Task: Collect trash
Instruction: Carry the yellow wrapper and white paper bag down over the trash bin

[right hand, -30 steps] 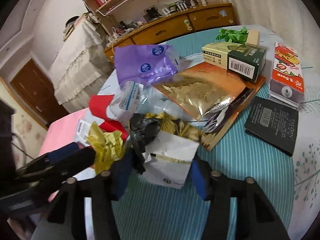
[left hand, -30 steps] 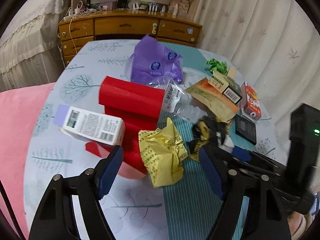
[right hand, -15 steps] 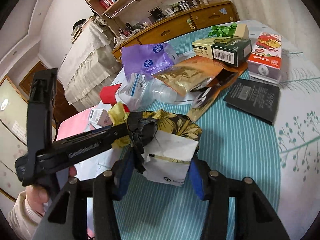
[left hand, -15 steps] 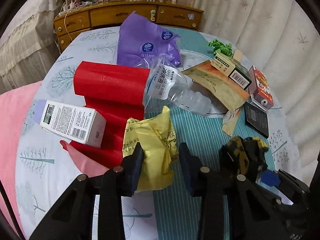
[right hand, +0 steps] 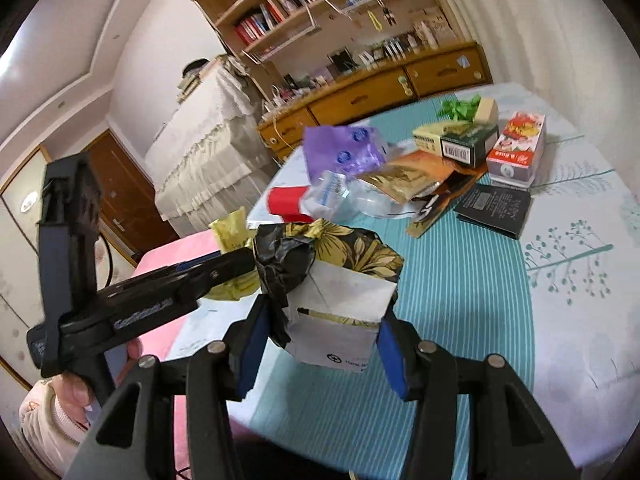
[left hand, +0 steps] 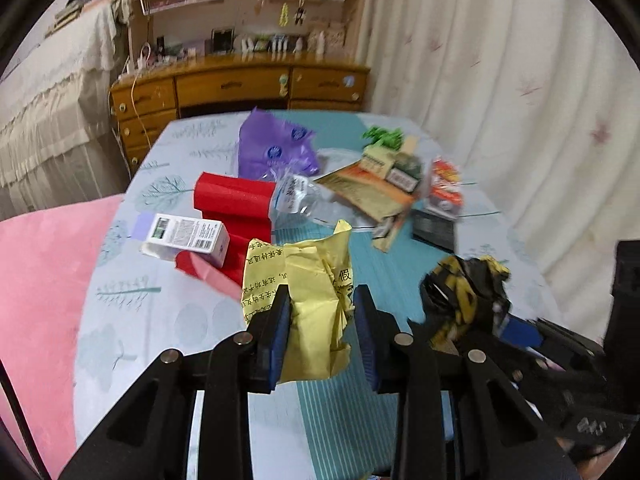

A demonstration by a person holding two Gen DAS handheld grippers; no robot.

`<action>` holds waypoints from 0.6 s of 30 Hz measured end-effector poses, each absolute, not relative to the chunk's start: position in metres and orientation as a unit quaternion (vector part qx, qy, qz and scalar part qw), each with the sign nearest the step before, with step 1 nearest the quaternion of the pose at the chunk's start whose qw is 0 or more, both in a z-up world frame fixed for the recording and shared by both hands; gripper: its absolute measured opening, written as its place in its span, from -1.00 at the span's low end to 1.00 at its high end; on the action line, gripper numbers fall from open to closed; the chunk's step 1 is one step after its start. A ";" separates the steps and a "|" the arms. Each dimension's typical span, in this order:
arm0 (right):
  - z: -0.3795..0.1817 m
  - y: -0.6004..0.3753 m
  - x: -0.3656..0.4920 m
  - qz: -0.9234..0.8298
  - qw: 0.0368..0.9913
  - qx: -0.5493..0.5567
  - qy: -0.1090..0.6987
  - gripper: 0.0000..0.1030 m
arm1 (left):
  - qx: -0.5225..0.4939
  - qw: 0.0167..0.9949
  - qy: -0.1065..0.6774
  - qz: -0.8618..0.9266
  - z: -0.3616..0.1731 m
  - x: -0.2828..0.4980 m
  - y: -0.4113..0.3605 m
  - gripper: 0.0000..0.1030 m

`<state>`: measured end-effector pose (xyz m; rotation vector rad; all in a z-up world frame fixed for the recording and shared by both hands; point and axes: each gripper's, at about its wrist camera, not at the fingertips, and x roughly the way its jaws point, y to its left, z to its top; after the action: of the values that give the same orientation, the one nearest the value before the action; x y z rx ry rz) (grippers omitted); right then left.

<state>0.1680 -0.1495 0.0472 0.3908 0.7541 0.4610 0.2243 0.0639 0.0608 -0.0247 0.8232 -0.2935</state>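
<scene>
While the left hand-held gripper [left hand: 320,320] is clamped on the light, crushable yellow wrapper [left hand: 308,280] above the tabletop [left hand: 132,312], the right hand-held gripper [right hand: 320,344] pinches the soft floral paper bag [right hand: 340,280], best gripped mid-body.

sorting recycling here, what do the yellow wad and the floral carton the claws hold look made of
Yellow wad: thin matte paper, probably; sharp crumple creases, printed black characters. Floral carton: coated paperboard, likely; stiff folded white inside, slightly glossy printed outside, torn crumpled top.
</scene>
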 end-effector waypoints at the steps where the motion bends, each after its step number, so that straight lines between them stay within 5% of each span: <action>1: 0.052 -0.149 0.159 0.225 0.887 0.186 0.358 -0.01 | -0.013 0.908 0.393 -0.145 0.066 0.212 0.065 -0.43; 18: 0.023 -0.114 0.025 0.257 0.881 0.109 0.381 -0.01 | 0.009 0.902 0.388 -0.188 0.011 0.030 0.075 -0.43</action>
<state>0.0247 -0.1143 0.0227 0.2271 0.7935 0.5356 0.0305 0.0755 0.0105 0.0186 0.8031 -0.3887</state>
